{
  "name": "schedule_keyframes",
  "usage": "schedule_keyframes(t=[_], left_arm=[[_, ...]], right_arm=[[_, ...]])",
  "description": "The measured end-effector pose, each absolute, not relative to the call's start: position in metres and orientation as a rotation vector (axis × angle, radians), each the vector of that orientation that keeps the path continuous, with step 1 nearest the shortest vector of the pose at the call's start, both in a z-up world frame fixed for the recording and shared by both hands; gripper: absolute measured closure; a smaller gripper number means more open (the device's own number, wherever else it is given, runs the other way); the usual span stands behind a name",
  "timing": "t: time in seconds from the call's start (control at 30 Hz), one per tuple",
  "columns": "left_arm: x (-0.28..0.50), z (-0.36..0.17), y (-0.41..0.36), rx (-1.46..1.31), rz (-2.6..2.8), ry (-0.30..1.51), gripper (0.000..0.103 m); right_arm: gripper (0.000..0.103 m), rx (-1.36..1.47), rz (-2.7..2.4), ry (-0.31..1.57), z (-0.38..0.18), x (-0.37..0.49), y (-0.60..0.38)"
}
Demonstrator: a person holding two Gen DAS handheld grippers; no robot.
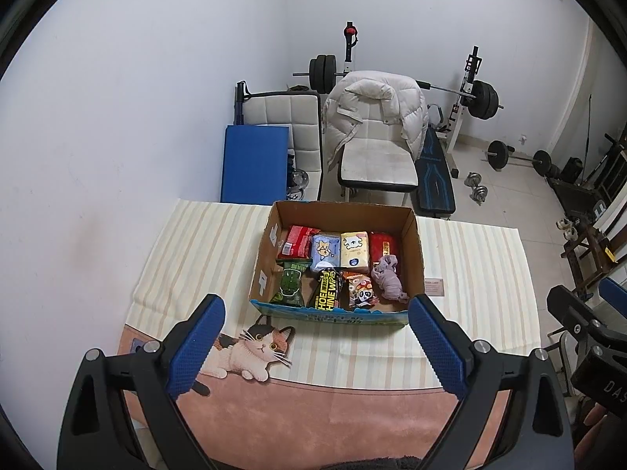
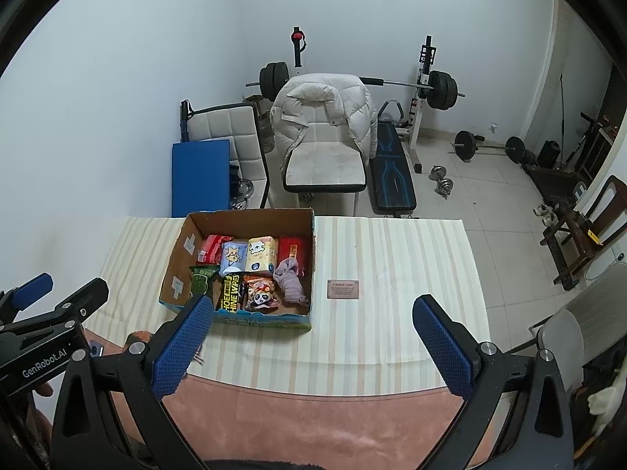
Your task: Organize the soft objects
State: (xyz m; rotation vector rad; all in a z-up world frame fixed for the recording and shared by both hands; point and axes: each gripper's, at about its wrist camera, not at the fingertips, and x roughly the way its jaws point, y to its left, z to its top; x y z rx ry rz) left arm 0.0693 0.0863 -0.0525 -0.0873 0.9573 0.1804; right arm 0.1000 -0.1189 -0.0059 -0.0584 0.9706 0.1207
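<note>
Reading, perhaps, "SHOE SHINE WIPES" packet [image 1: 328,295] in box [image 1: 416,243]; both tongs released.

An open cardboard box [image 1: 416,250] sits on the striped worktop [image 1: 470,274], packed with soft goods. Back row: a red pack [image 1: 298,241], a blue tissue pack [image 1: 325,252], a yellow tissue pack [image 1: 354,248], a red pouch [image 1: 386,244]. Front row: a green packet [image 1: 290,286], a black-and-yellow wipes pack [image 1: 328,293], a panda packet [image 1: 361,289], and a crumpled mauve cloth [image 1: 388,276].

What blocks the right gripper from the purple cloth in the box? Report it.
Only the cardboard box near wall lies between the open right gripper and the purple cloth. The box is open on top, so reaching over clears it.
</note>
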Motion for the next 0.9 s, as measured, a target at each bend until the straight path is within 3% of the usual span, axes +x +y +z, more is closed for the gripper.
schedule_keyframes(t=[0.9], left_arm=[[0.0683,-0.0466,0.0856,-0.08,0.172,0.958,0.007]], right_arm=[[0.0,-0.041,0.103,0.958,-0.0027,0.0973,-0.1181]])
